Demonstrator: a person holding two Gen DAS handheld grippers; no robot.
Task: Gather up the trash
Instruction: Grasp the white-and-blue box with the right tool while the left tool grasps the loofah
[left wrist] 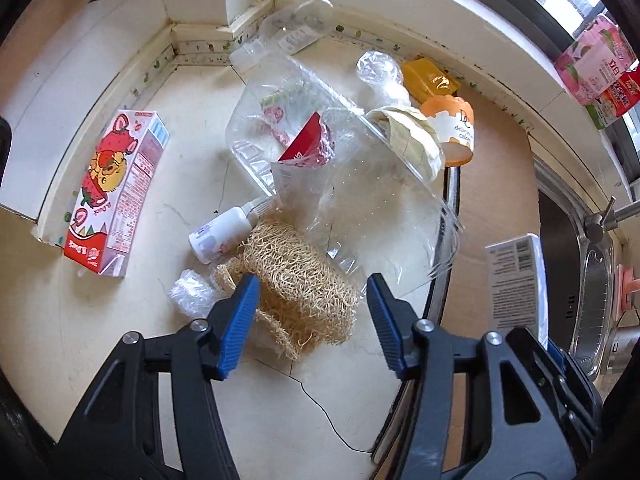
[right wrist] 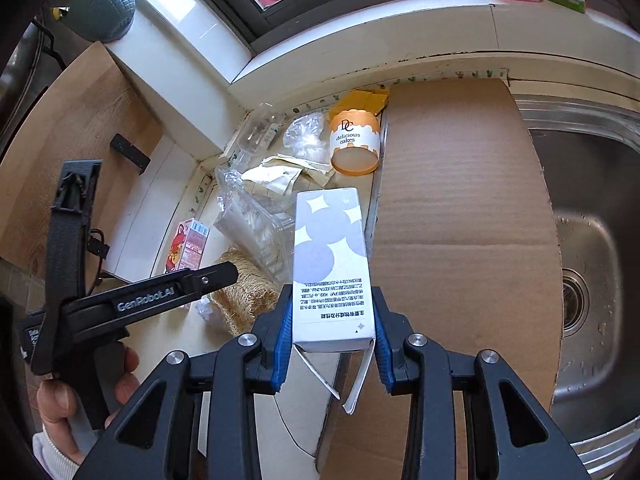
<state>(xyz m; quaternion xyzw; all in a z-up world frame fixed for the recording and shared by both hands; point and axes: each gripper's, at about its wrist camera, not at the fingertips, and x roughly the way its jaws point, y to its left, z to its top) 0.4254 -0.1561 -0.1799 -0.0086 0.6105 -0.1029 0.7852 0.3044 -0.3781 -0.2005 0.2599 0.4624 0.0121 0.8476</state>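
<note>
On the pale countertop, a loofah sponge (left wrist: 296, 292) lies between the parted blue pads of the left gripper (left wrist: 310, 320), which points steeply down; the pads look clear of it. A small white dropper bottle (left wrist: 224, 232) sits at its ten o'clock, a clear plastic clamshell (left wrist: 320, 168) at twelve, a strawberry drink carton (left wrist: 120, 192) farther at nine. The right gripper (right wrist: 332, 344), tilted down above the cardboard sheet (right wrist: 460, 220), clamps a white box with lilac circles (right wrist: 332, 264). A hand (right wrist: 68, 400) grips the left handle.
</note>
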